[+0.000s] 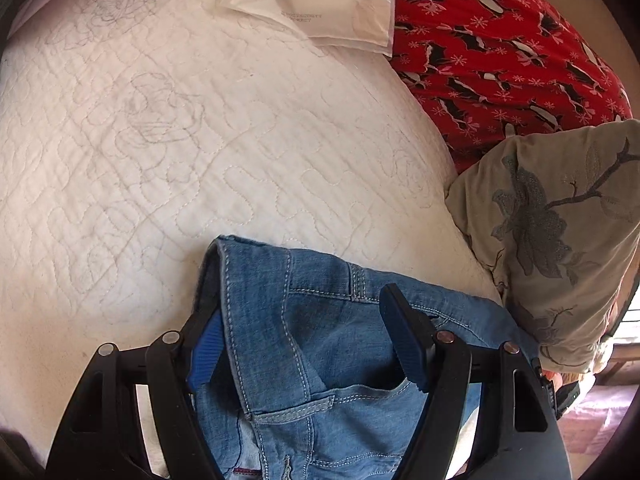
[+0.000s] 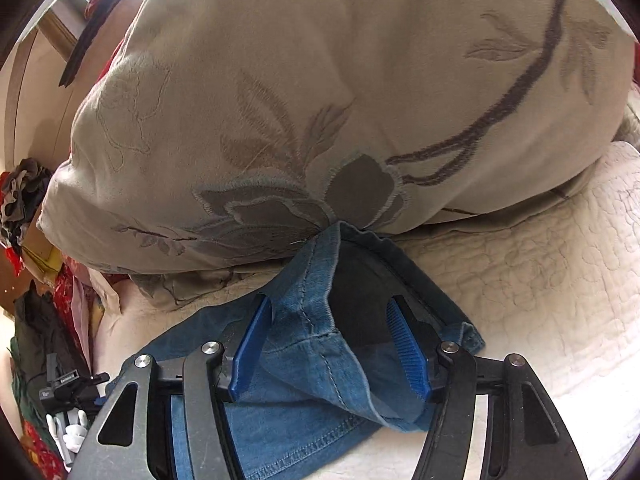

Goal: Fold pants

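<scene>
On the white quilted bedspread point(image 1: 168, 152), your blue denim pants point(image 1: 320, 360) lie partly gathered, with the waistband end under your left gripper point(image 1: 308, 344) and a hemmed leg end under your right gripper point(image 2: 332, 348), right up against the beige pillow with the embroidered grey flower point(image 2: 320, 112). Your left jaws stand wide apart, one blue ribbed pad on each side of a raised fold of waistband and pocket, and neither pad looks to be pressing the cloth. Your right jaws are also apart: the leg end rises between them, its dark inside showing, but there is a gap between the denim and the right-hand pad, so I read this as cloth lying loose between open pads, not a grip. Judged from that, you are at the laying-down end of a fold, or between grips, with both ends resting on the bed. The leg hem touches the pillow's lower edge and seems tucked slightly under it, so the next move calls for clearing it from there before you smooth anything. You will then need a firm pinch on both layers at each end, not just the top one, and an even lift so the seams line up. Watch the red patterned fabric point(image 1: 500, 48) and the white plastic mailer with a barcode point(image 1: 316, 0) farther up the bed; keep the fold toward the open quilt away from them.
</scene>
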A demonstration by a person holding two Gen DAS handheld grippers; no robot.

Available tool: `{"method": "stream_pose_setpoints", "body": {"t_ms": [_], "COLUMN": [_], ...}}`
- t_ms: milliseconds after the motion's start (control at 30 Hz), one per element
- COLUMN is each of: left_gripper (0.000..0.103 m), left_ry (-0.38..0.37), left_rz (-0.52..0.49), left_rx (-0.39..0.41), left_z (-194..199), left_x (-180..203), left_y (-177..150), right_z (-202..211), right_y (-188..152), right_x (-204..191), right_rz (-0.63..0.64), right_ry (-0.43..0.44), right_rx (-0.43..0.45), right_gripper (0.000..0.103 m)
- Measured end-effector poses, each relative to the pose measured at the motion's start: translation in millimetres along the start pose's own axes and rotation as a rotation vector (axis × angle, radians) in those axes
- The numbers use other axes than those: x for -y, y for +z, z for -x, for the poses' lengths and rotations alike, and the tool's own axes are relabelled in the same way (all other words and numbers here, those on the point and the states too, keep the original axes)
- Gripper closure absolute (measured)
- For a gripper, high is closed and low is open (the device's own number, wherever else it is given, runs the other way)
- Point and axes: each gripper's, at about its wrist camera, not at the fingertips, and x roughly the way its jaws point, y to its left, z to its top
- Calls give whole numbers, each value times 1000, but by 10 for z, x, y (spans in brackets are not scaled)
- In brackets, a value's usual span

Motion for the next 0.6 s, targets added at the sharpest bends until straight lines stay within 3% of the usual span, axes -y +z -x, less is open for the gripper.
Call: {"method": "stream_pose_setpoints", "body": {"t_ms": [167,267,300,367,400,433,500,600], "left_gripper": [30,30,30,56,76,89,97,100], "left_ry": [-2,-24,-30,-20,4,33,106,162], "left_rz": [-45,-86,-102,-158,-197,-235,-308,-357], "left_rx": [-38,-43,-38,-14,-6,5,35,71], "left_z": [-89,-79,-62,-11,3,11,22,59], "left_x": [62,121,148,225,274,319,383,386], "left_y": [90,98,90,52,23,-11,-93,-174], "right_z": [-156,-188,-187,-197,-195,-172,-129,-57], "right_y": [13,16,17,18,17,14,1,-20], "right_x": [-175,-253,-281,-327,-343,-337,-336,-293], "right_rz": [51,89,107,143,156,165,167,144], "right_ry": [-16,-42,-49,-68,-73,-75,-89,-79], "right_rx": [-31,-43,-48,-62,-65,-66,-52,-35], "right_gripper": [41,46,55,75,90,94,94,94]}}
